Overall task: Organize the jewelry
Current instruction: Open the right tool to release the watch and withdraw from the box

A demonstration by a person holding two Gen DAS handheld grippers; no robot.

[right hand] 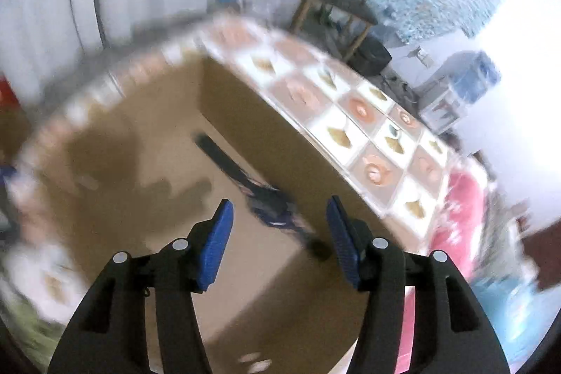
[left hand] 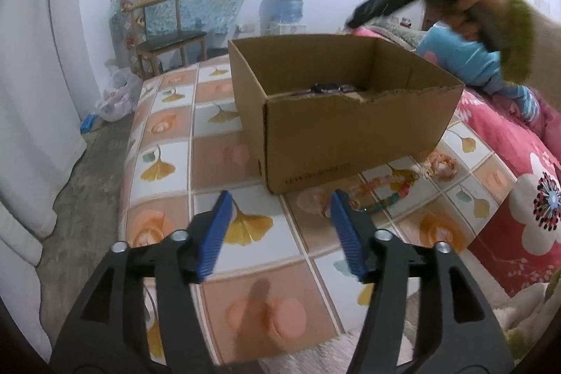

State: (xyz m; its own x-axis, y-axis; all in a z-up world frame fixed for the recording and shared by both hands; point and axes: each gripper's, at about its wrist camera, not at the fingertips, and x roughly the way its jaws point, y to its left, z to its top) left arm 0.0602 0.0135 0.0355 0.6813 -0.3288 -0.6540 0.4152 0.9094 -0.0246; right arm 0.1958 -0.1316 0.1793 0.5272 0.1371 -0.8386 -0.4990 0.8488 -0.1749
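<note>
Left wrist view: a limp, light beaded bracelet [left hand: 382, 190] is seen on the bed beside the cardboard box [left hand: 350, 128], best pinched across its strand; both the left gripper [left hand: 280, 216] and right gripper [right hand: 278, 219] are held apart, empty.

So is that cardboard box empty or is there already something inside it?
Not empty. The cardboard box is open-topped, and a dark watch lies on its floor in the right wrist view; two bead bracelets remain outside.

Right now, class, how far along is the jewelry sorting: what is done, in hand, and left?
Done: a watch lies inside the cardboard box. In hand: nothing; the left gripper and right gripper are both open and empty. Left: a beaded bracelet and a second pale bracelet lie on the bedspread beside the box.
</note>
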